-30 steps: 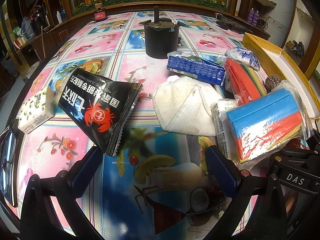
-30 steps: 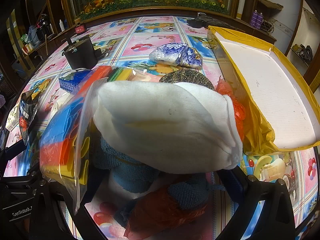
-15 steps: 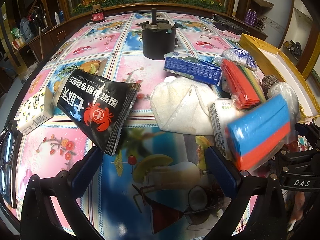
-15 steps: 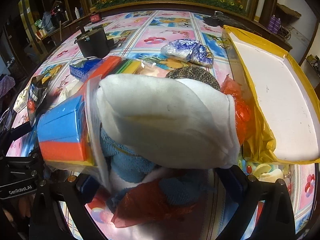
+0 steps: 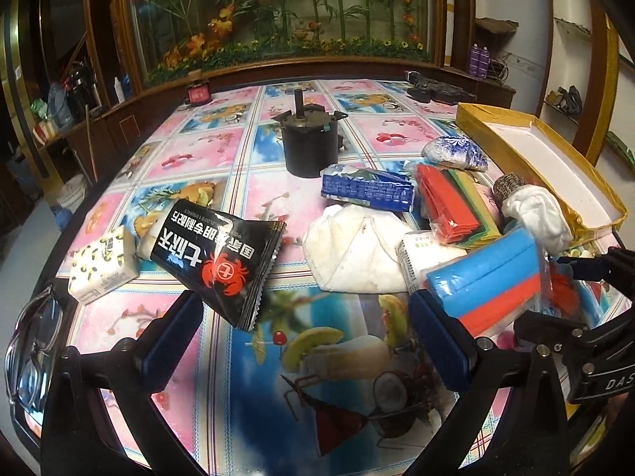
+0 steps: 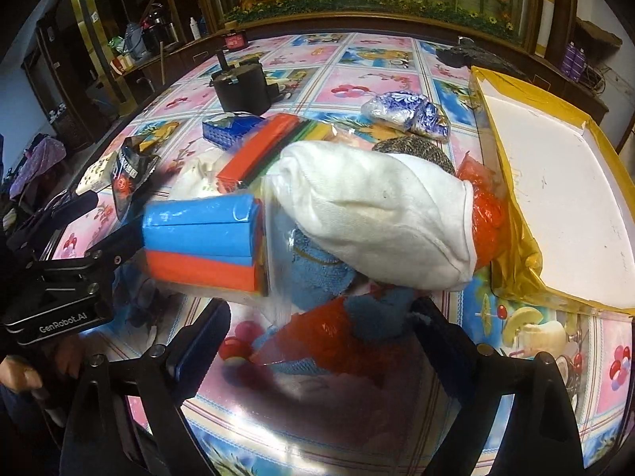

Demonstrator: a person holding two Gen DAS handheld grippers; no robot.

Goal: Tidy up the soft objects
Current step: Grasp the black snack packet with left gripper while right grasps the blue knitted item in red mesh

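My left gripper (image 5: pixel 305 325) is open and empty above the table, short of a folded white towel (image 5: pixel 353 250) and a black snack bag (image 5: pixel 214 254). My right gripper (image 6: pixel 321 337) is open, its fingers on either side of a pile: a white cloth (image 6: pixel 377 214) lying over a blue knitted cloth (image 6: pixel 317 265) and orange mesh (image 6: pixel 337 329). A bagged pack of blue and orange sponges (image 6: pixel 202 242) leans at the pile's left, also in the left wrist view (image 5: pixel 488 289). The yellow box with a white inside (image 6: pixel 555 198) lies open at the right.
A black motor can (image 5: pixel 309 146), a blue tissue pack (image 5: pixel 365 190), bagged coloured cloths (image 5: pixel 448 206), a blue-white pouch (image 5: pixel 452 152), a small patterned carton (image 5: pixel 103 269) and glasses (image 5: pixel 31 345) lie on the patterned tablecloth. A wooden rail and planter bound the far edge.
Both grippers have drawn back and risen a little. The sponge pack has tipped over to the left, off the white cloth, and now lies more level.
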